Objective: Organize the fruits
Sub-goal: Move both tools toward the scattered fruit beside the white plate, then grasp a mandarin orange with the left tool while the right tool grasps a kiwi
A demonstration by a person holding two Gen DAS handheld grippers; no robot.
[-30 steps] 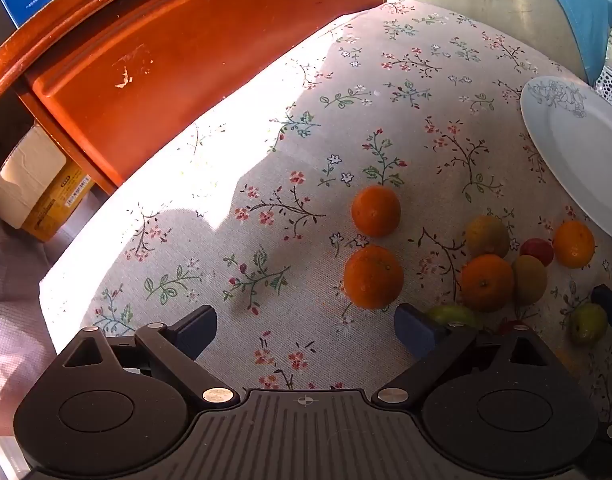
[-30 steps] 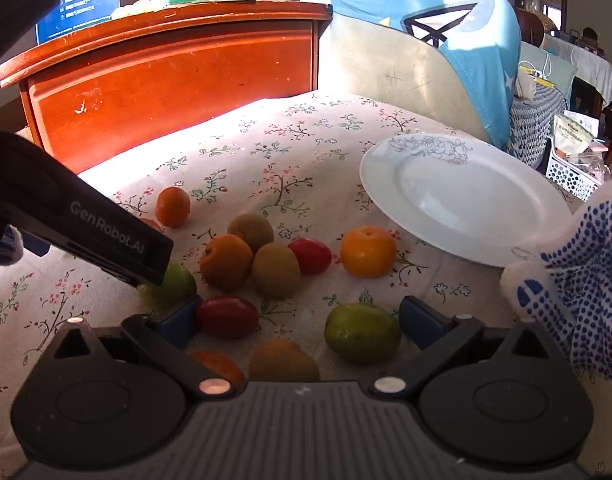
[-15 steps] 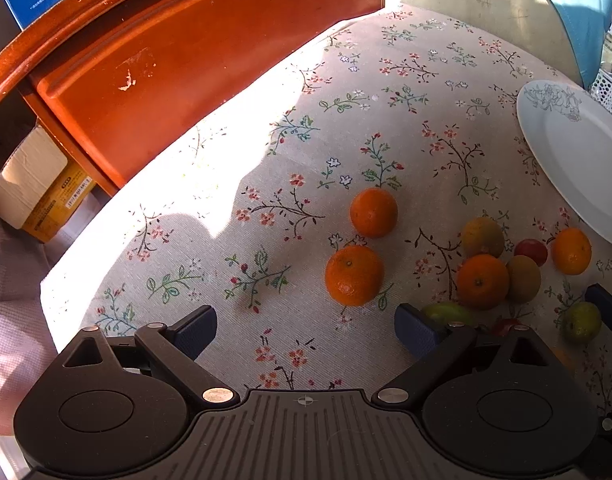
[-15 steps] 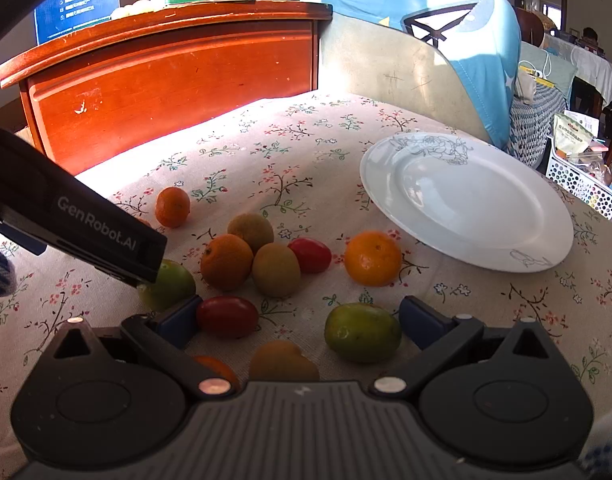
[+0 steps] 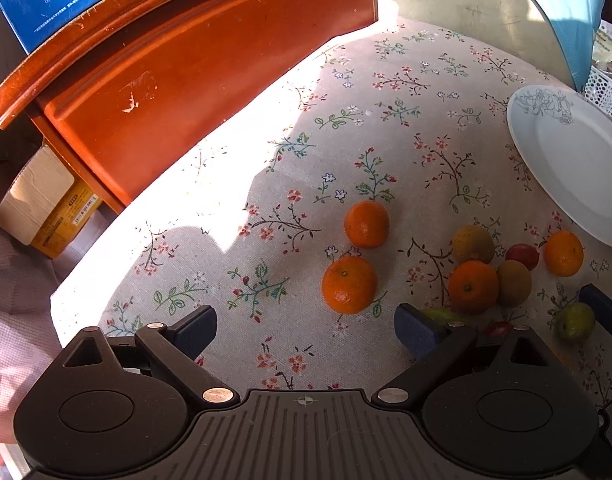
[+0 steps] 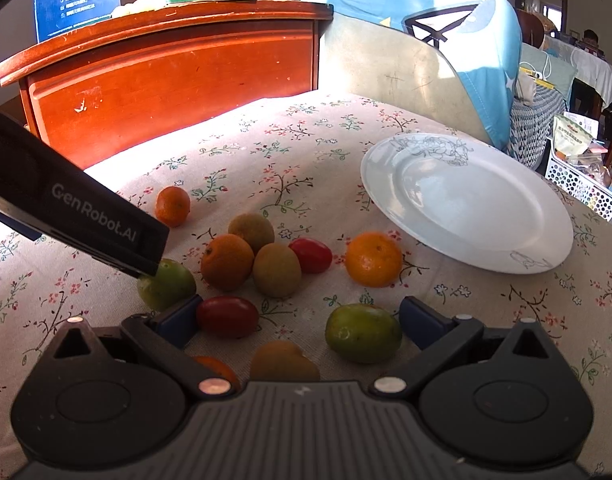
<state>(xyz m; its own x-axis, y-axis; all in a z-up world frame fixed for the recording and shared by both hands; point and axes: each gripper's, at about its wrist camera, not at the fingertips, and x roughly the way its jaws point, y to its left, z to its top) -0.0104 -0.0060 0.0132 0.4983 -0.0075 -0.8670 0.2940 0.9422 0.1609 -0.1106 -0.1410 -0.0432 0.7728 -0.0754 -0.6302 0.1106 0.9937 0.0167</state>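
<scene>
Nothing sorted yet, I'd say: white plate (image 6: 466, 208) bare, fruit loose on the surface, left claw (image 5: 306, 330) and right claw (image 6: 297, 320) both wide open, empty.

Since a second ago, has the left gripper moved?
Yes. The left gripper has shifted left: the near orange and white plate slid rightward between its open fingers.

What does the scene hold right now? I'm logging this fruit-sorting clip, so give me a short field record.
surface: floral tablecloth
plate: white plate, nothing on it
fruit: all loose on the cloth, none plated
nearest left gripper: orange, ahead of the open jaws
between right gripper fingers: green fruit, red tomato, not gripped
background: wooden headboard
</scene>
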